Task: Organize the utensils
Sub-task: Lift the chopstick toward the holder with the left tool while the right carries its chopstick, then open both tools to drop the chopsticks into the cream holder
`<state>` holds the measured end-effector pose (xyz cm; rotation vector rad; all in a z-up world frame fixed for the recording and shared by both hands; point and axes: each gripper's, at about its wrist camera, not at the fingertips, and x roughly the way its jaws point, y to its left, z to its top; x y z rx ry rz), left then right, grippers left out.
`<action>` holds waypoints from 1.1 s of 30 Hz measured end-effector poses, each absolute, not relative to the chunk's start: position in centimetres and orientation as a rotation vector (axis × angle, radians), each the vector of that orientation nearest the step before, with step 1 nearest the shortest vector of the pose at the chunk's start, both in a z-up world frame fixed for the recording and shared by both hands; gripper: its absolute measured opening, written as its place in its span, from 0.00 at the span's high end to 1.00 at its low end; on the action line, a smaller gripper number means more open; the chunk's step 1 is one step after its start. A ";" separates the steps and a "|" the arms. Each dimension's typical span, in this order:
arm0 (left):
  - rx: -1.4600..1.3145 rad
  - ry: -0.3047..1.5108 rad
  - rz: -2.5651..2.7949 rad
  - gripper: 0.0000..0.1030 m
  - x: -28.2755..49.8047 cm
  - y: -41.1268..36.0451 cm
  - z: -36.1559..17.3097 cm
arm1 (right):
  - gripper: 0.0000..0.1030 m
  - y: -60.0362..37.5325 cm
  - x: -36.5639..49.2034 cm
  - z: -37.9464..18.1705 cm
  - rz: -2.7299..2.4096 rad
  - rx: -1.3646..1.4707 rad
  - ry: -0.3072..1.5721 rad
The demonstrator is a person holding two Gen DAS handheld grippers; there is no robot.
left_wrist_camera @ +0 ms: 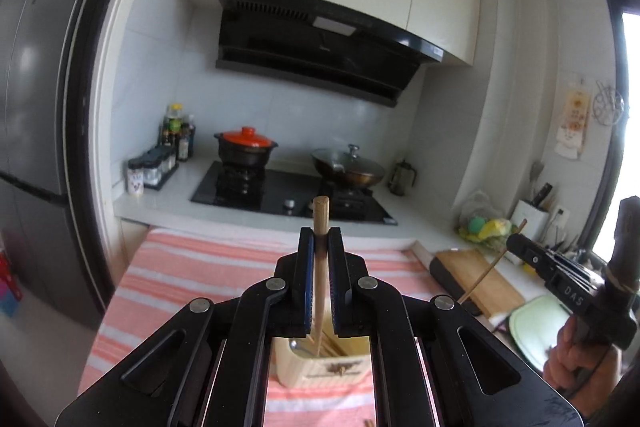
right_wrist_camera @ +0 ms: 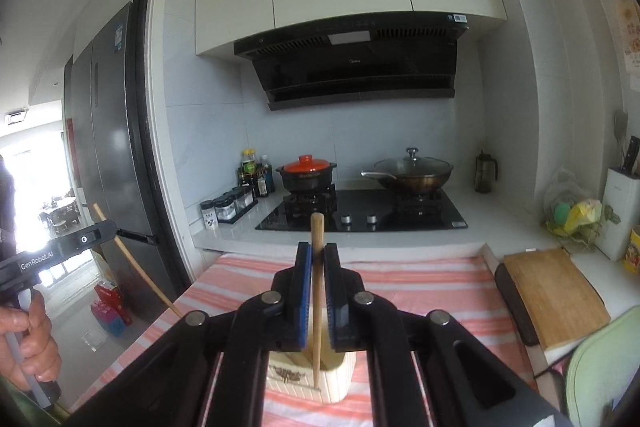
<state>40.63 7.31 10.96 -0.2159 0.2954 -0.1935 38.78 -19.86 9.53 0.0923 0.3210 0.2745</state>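
My left gripper (left_wrist_camera: 320,233) is shut on a wooden chopstick (left_wrist_camera: 321,215) that points down into a cream utensil holder (left_wrist_camera: 320,367) on the striped cloth. The holder has several chopsticks and a metal utensil inside. My right gripper (right_wrist_camera: 317,249) is shut on another wooden chopstick (right_wrist_camera: 317,227), its lower end in or just over the same holder (right_wrist_camera: 310,375). In the right wrist view the left gripper (right_wrist_camera: 100,231) shows at the left with its chopstick (right_wrist_camera: 136,267). In the left wrist view the right gripper (left_wrist_camera: 516,241) shows at the right.
A pink-and-white striped cloth (left_wrist_camera: 192,267) covers the counter. A wooden cutting board (right_wrist_camera: 556,295) lies at the right beside a pale green board (right_wrist_camera: 604,367). Behind are the black hob (right_wrist_camera: 360,215), a red-lidded pot (right_wrist_camera: 306,173), a lidded wok (right_wrist_camera: 412,175) and spice jars (right_wrist_camera: 228,209).
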 end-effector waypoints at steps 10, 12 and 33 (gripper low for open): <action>-0.224 0.496 -0.173 0.95 51.8 4.4 3.2 | 0.94 -14.6 49.1 2.7 0.283 -0.055 0.436; -0.231 0.561 -0.175 0.95 53.1 4.1 1.0 | 0.94 -14.3 50.8 0.2 0.305 -0.044 0.521; -0.119 0.752 -0.235 0.20 40.9 8.2 -0.2 | 0.56 -17.0 40.1 2.6 0.422 0.019 0.578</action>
